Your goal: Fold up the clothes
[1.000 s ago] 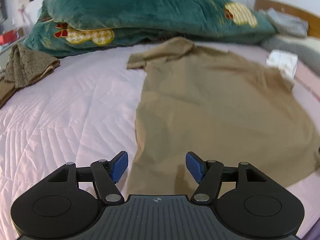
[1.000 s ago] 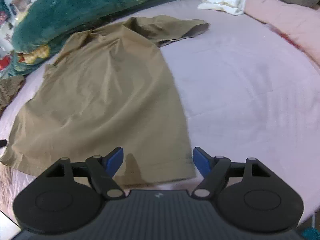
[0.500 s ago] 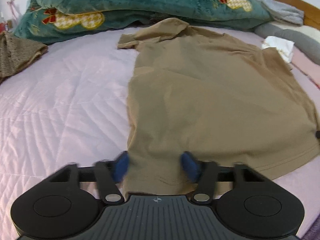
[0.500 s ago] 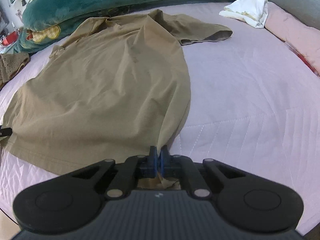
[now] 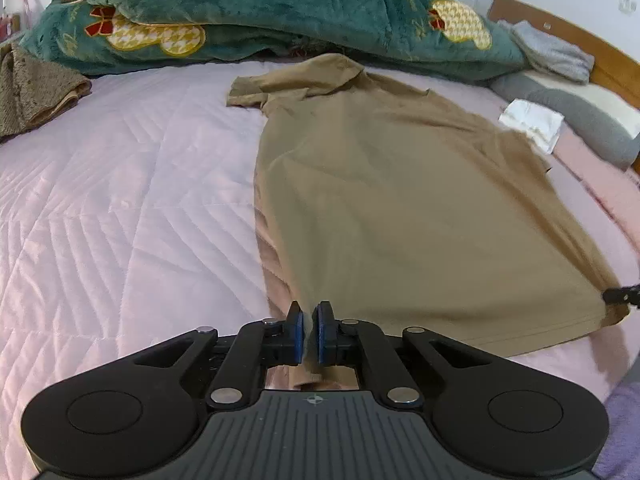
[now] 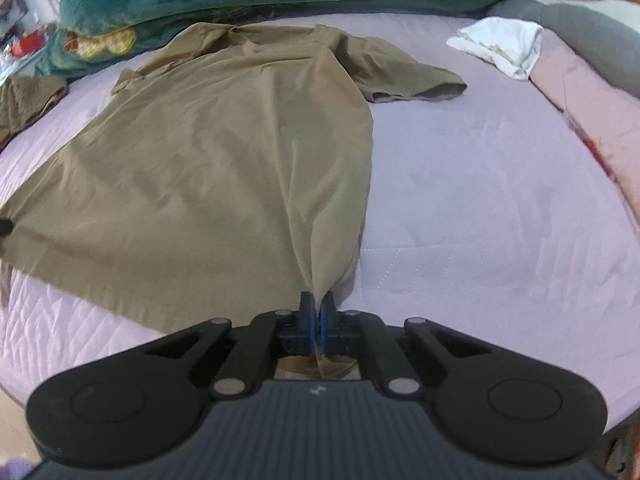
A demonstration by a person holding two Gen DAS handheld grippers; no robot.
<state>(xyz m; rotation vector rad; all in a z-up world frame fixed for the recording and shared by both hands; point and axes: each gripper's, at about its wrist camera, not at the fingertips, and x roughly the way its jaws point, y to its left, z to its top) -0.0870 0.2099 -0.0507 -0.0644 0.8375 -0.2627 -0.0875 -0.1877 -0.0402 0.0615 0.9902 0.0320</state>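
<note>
A tan short-sleeved shirt lies spread on the pink quilted bed, collar toward the far side. My left gripper is shut on the shirt's near left hem corner, and the cloth rises to its blue pads. In the right wrist view the same shirt fills the left half. My right gripper is shut on the near right hem corner, with the fabric pulled into a ridge. The right gripper's tip shows at the far right in the left wrist view.
A green plush blanket lies along the far side of the bed. A brown knit garment sits at far left. A white folded cloth and a grey pillow lie at far right. Pink quilt shows beside the shirt.
Both grippers went from open over the hem to shut on it, right first, then left. The hem corners are now lifted slightly off the quilt.
</note>
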